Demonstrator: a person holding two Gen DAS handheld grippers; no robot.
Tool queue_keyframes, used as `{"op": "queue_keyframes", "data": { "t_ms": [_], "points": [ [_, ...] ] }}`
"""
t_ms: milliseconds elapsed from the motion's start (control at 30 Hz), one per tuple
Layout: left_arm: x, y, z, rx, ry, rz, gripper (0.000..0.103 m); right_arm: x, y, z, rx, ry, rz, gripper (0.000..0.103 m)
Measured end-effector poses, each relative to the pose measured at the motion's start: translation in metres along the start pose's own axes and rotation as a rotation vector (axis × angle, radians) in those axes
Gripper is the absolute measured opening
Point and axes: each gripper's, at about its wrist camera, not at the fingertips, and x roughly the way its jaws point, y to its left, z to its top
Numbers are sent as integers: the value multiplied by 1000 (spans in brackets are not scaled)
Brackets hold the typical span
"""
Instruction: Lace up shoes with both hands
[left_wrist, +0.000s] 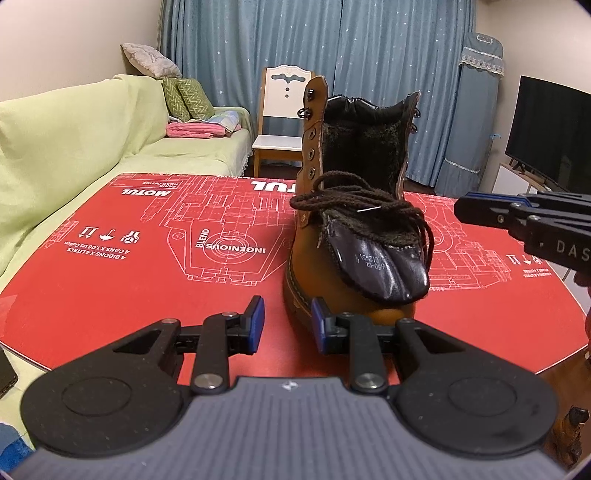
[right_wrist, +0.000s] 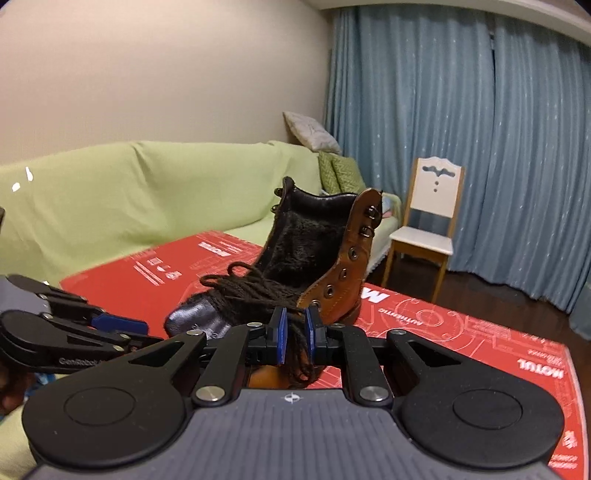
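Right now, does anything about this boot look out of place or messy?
Yes. The boot stands unlaced: its dark lace is piled in a loose tangle over the opening, and the tongue is flopped forward over the toe, inner side showing. The eyelets up the flap are empty. A few strands hang between the right gripper's pads.

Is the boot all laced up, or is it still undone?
Undone. The boot gapes open, its eyelets are empty, the tongue flops forward, and the dark lace lies bunched on top.
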Motion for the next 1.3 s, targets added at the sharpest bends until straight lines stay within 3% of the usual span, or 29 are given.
{"op": "queue_keyframes", "data": {
  "t_ms": [267,367,800,1100,1233,1300],
  "points": [
    [3,1,1,-7,-2,-4,23,-4,-1,-2,32,-12,-50,14],
    [3,1,1,-7,-3,-5,23,-9,1,-3,28,-31,-52,5],
    [0,3,-2,-15,-5,-12,23,-9,14,7,-73,-47,-31,12],
    [-1,-1,-2,-11,-14,-27,23,-9,0,1,101,-14,3,14],
    [-3,-3,-2,-11,-20,-38,23,-12,1,-1,134,-20,-117,14],
    [-3,-3,-1,-13,-22,-40,23,-14,0,-2,146,-36,-129,14]
  ]
}}
